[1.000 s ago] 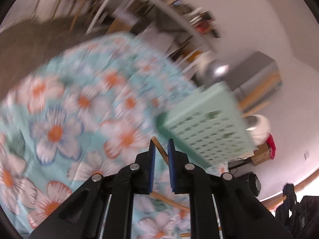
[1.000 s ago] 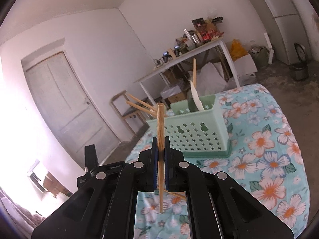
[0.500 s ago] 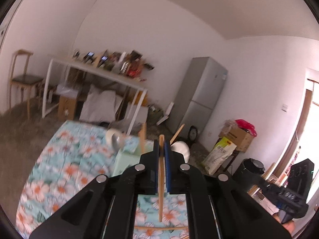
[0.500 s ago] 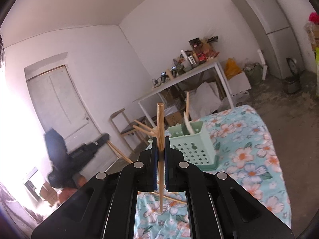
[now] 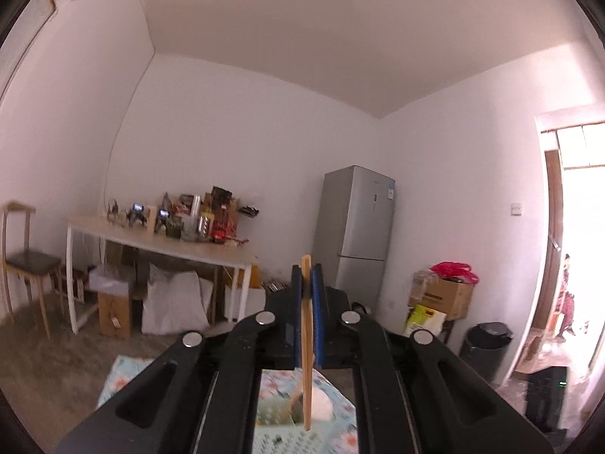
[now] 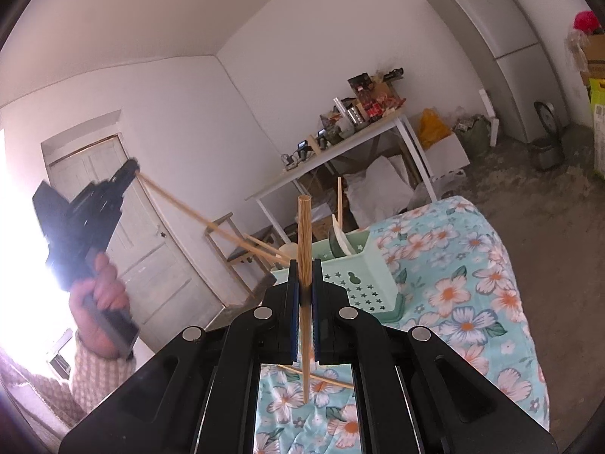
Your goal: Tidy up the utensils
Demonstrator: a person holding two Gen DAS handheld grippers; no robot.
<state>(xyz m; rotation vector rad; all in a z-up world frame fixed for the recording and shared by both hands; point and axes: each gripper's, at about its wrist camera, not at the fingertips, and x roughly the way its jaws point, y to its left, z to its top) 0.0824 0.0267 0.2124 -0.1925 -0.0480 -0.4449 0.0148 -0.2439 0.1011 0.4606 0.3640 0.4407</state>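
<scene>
Nearest in the right wrist view, the right gripper (image 6: 304, 283) has its jaws pinched narrow on a chopstick (image 6: 304, 249) that stands upright between the pads, its lower end hanging over the floral cloth (image 6: 469, 302). Under it, on the cloth, at least one more loose stick (image 6: 321, 376) lies flat — work not yet done.

In the left wrist view the left gripper (image 5: 307, 283) is likewise clamped tight on a second chopstick (image 5: 306, 340), held upright, with the basket (image 5: 280, 412) showing low in the frame beneath it. From the right side, that gripper appears raised at the left of the picture in the person's hand (image 6: 102, 283), its stick slanting down toward the basket.

Further off, the green basket (image 6: 351, 276) sits on the cloth and already holds several chopsticks leaning out of its left end, plus a pale spoon and a dark one at the right end.

So the job looks partly done — some utensils are stowed, two sticks are in the air and have yet to be dropped in, and the loose stick on the cloth remains to be picked up.
</scene>
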